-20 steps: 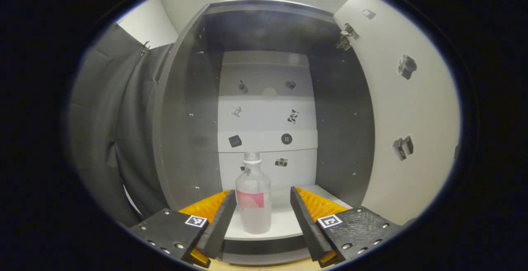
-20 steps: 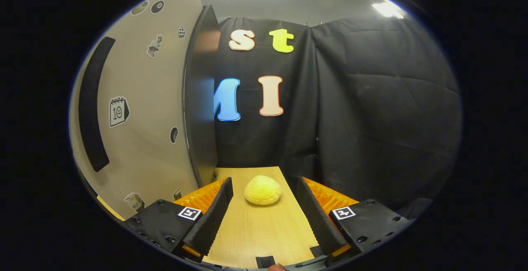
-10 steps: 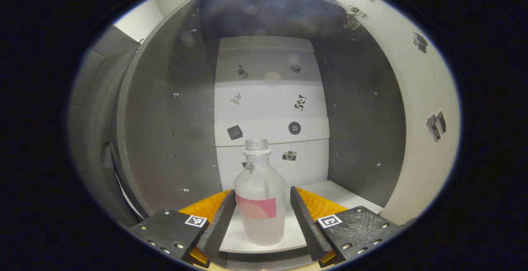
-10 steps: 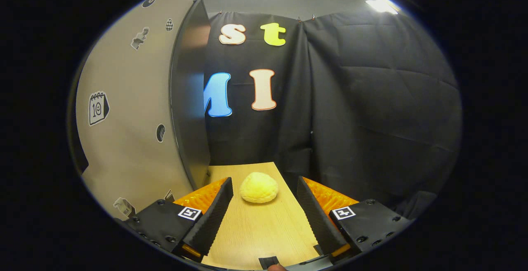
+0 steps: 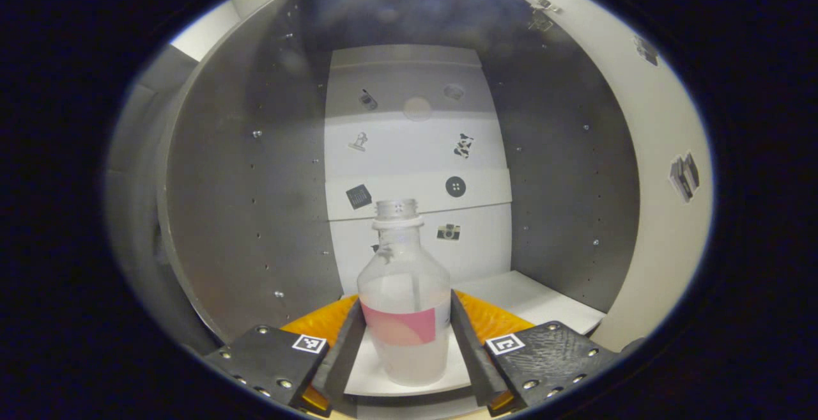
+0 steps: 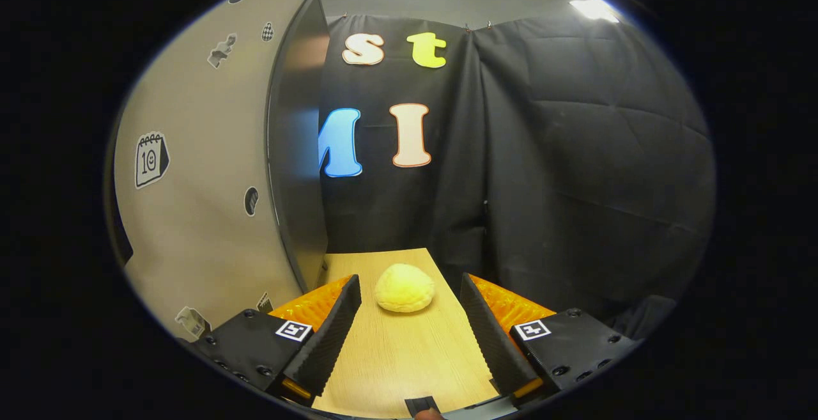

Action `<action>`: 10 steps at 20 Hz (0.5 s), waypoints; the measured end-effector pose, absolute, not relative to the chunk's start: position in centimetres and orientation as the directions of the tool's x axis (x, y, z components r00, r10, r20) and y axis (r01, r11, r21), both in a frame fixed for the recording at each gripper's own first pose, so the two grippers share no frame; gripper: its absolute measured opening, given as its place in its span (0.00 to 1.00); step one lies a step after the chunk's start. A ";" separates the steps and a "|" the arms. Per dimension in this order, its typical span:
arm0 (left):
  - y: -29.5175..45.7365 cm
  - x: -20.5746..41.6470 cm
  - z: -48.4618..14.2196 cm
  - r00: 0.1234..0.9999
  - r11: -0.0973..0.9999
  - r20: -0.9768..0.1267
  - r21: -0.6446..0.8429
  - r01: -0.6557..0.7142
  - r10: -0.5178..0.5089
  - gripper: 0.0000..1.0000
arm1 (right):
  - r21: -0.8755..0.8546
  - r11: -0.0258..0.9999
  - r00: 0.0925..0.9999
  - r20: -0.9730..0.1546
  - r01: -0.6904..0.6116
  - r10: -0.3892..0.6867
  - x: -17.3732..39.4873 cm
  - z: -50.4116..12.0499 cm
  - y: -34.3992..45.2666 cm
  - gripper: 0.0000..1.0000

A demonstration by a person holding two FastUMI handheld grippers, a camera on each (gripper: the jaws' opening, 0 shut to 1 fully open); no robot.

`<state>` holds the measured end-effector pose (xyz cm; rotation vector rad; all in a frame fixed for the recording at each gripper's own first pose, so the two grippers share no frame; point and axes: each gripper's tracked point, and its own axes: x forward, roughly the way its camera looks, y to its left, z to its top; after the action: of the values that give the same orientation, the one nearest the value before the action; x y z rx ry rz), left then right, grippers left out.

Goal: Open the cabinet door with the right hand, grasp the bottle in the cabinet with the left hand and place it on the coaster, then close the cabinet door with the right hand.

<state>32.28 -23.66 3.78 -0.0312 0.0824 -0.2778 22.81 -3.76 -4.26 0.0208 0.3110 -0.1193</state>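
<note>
Inside the cabinet, left gripper fingers straddle one bottle upright on the white shelf, just beside its sides; contact unclear. Right gripper spread wide, holding nothing, over the table, one yellow bun ahead.

In the left gripper view, the bottle stands upright inside the cabinet, on its floor shelf near the front edge. The left gripper has one finger on each side of the bottle; whether they touch it is hard to tell. The cabinet's back panel lies behind the bottle, and the open cabinet door to its right.

In the right gripper view, that door stands left of the right gripper. A bun lies on the table, ahead of and between the gripper's spread fingers, right of the door's edge.
</note>
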 end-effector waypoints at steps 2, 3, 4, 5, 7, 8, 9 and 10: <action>-23.0 31.1 4.1 0.961 0.963 -0.068 -0.041 0.266 -0.269 0.71 | 0.003 0.994 0.947 -0.304 0.113 -0.106 22.6 -4.2 -3.6 0.94; -22.6 30.6 4.3 0.962 0.963 -0.061 -0.048 0.263 -0.266 0.71 | 0.006 0.994 0.948 -0.303 0.108 -0.101 22.4 -4.1 -3.5 0.94; -22.3 30.1 4.4 0.963 0.964 -0.057 -0.059 0.260 -0.263 0.71 | 0.008 0.995 0.948 -0.303 0.101 -0.094 22.4 -4.2 -3.4 0.94; -22.0 29.3 4.5 0.964 0.964 -0.056 -0.074 0.257 -0.261 0.71 | 0.008 0.995 0.949 -0.303 0.096 -0.089 22.3 -4.1 -3.3 0.95; -21.3 27.9 4.6 0.965 0.963 -0.051 -0.099 0.252 -0.258 0.71 | 0.016 0.996 0.951 -0.298 0.091 -0.082 22.0 -4.0 -3.3 0.94; -20.9 27.1 4.6 0.966 0.962 -0.046 -0.107 0.250 -0.256 0.71 | 0.025 0.996 0.952 -0.296 0.084 -0.073 21.9 -4.0 -3.2 0.94; -20.5 26.3 4.6 0.967 0.963 -0.042 -0.111 0.246 -0.252 0.74 | 0.033 0.996 0.954 -0.294 0.078 -0.065 21.7 -3.8 -3.2 0.95; -20.1 25.4 4.5 0.967 0.963 -0.037 -0.113 0.245 -0.250 0.71 | 0.037 0.997 0.955 -0.291 0.072 -0.058 21.5 -3.9 -3.2 0.95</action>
<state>25.44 -20.11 4.49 -0.1077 0.0511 -0.2509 21.50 -3.23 -3.86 0.0473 0.2936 -0.0658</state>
